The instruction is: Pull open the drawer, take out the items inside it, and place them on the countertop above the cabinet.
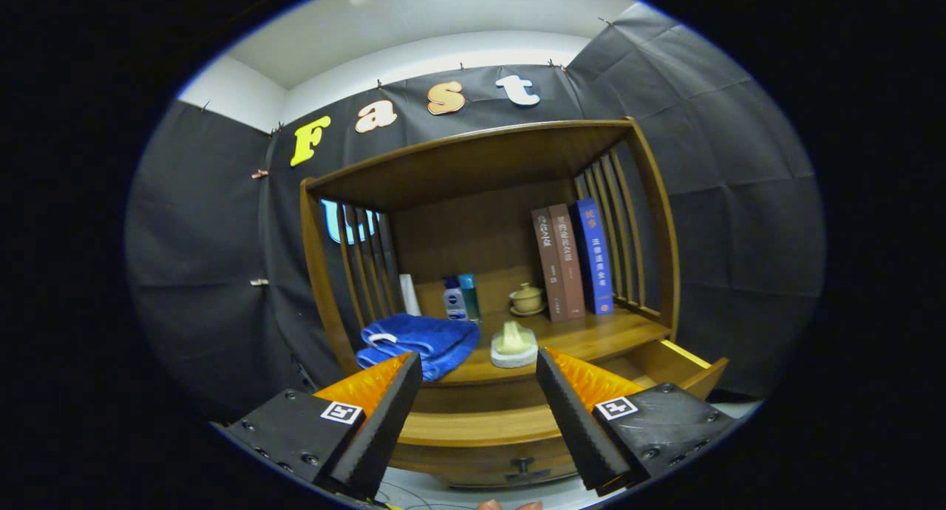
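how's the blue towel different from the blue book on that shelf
The blue towel lies folded flat near the countertop's front, just beyond one finger of the open gripper; the blue book stands upright at the back beside two brown books. The towel looks soft and rumpled, the book stiff with a lettered spine. Both are blue and rest on the same countertop.

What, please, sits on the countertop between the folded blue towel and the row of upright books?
In the gripper view, a small pale item on a white base lies between the towel and the books, beyond the open fingers.
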